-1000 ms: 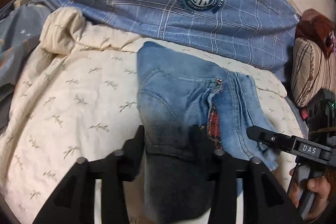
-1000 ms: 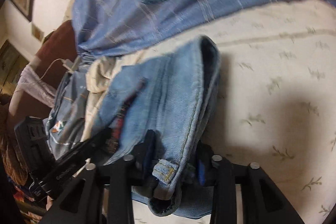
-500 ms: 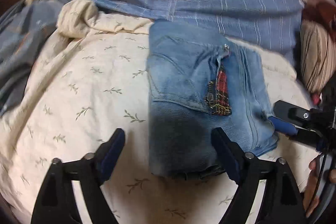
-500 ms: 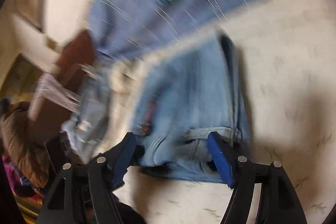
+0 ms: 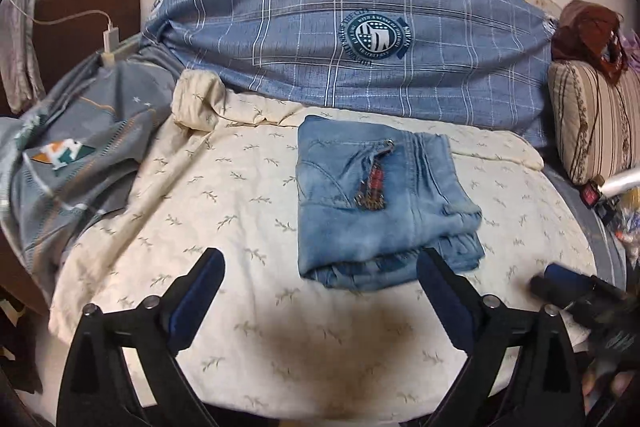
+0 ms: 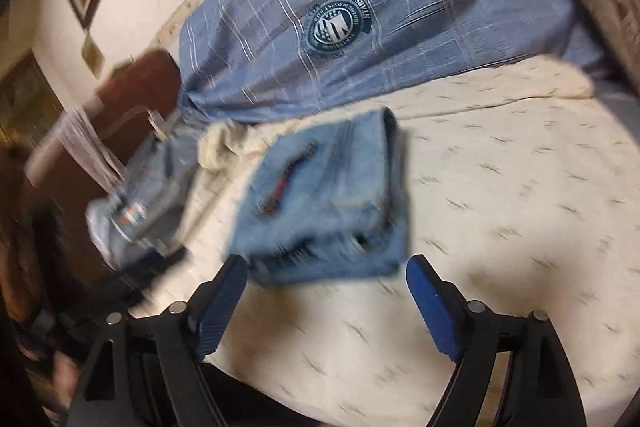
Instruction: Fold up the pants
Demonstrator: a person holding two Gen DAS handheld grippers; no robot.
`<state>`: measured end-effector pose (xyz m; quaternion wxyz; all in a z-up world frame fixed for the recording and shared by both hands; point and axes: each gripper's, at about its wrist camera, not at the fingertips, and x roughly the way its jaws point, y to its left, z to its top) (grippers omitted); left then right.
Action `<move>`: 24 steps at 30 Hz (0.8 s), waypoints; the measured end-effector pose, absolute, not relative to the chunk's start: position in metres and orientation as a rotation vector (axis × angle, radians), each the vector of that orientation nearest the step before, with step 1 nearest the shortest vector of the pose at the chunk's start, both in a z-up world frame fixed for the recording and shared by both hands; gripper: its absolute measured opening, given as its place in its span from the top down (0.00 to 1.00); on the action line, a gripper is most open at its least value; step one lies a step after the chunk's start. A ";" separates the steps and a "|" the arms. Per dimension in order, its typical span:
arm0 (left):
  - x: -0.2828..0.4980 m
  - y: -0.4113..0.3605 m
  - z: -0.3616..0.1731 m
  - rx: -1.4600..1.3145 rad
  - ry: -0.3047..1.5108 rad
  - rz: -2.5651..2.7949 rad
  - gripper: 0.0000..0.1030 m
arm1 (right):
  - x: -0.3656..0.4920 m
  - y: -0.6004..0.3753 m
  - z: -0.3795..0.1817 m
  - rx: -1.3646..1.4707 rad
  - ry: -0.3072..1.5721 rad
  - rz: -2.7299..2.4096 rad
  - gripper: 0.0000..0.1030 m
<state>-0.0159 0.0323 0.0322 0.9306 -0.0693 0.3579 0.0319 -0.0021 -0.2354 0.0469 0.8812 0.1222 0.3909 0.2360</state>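
Looking down my left gripper (image 5: 318,281), I see its jaws spread wide and holding nothing, with the folded pants (image 5: 376,207) lying just beyond the tips on the cream bedspread (image 5: 224,195). My right gripper (image 6: 326,293) is likewise wide and empty, hovering just short of the bundle's near edge. The pants sit as a compact stack, patch and zipper facing up, so I judge the folding essentially done. What worries me is the near side: layers fan out loosely there, and if either fingertip brushes that edge on the way out, the top layer could drag and spring the fold apart. The right view is smeared by motion, so I cannot say for sure how squarely the layers line up on that side. For room, the bedspread in front of both grippers is bare and soft, giving me an easy path back toward myself. Beyond the pants the blue plaid pillow (image 5: 360,27) closes things off, a rumpled grey quilt (image 5: 80,147) crowds my left, and a striped cushion (image 5: 596,123) my right.
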 end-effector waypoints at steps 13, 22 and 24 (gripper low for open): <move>-0.048 0.010 0.052 -0.116 0.708 0.058 0.05 | -0.025 -0.216 0.049 -0.024 0.880 0.351 0.16; -0.042 0.017 0.058 -0.172 0.722 0.048 0.00 | -0.021 -0.204 0.056 -0.057 0.870 0.356 0.16; -0.037 0.018 0.059 -0.162 0.733 0.066 0.00 | -0.019 -0.201 0.058 -0.060 0.866 0.360 0.16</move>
